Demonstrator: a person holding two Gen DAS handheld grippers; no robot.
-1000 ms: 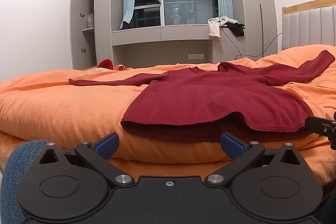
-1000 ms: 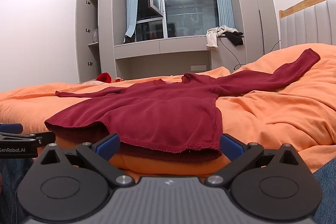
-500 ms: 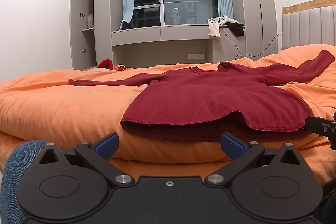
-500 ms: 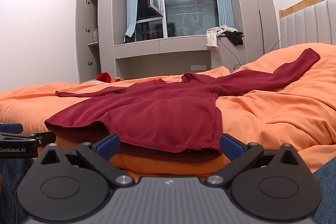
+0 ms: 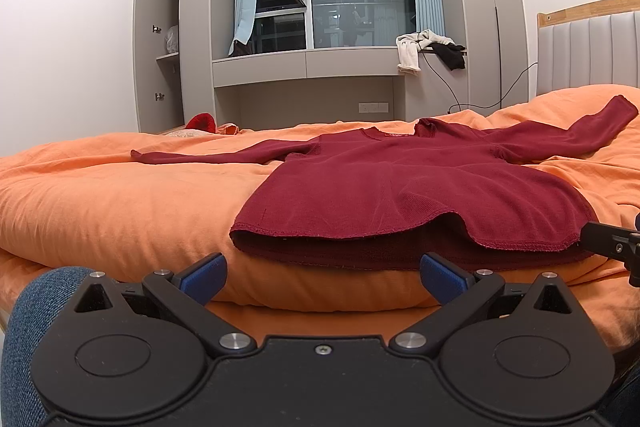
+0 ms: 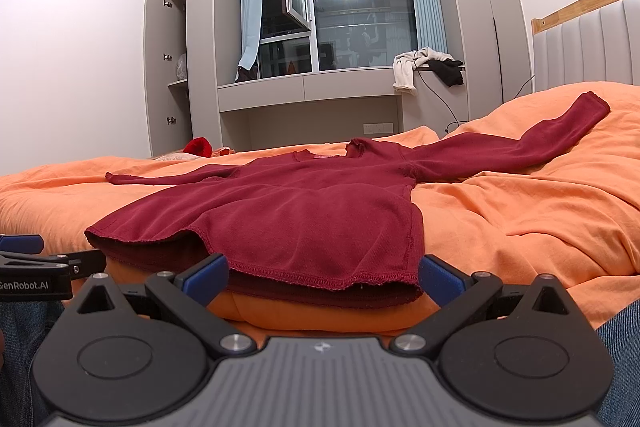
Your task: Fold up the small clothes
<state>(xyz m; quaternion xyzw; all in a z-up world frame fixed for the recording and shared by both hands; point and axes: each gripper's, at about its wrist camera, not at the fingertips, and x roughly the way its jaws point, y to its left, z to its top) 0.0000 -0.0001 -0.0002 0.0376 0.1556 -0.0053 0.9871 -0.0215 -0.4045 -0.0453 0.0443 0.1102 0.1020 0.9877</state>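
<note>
Left wrist view: left gripper (image 5: pixel 322 277) spread wide, holding nothing, just short of the hem. The red sweater (image 5: pixel 400 195) lies flat on the orange duvet (image 5: pixel 100 207), sleeves toward 10 and 2 o'clock.

Right wrist view: right gripper (image 6: pixel 323 278) likewise wide and empty; sweater (image 6: pixel 300 211) hem at 12 o'clock between its fingers.

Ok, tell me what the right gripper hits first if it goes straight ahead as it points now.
Most likely the near hem of the dark red sweater, lying on the orange duvet. The right gripper is open, its fingers flanking that hem; depth is hard to judge.
</note>
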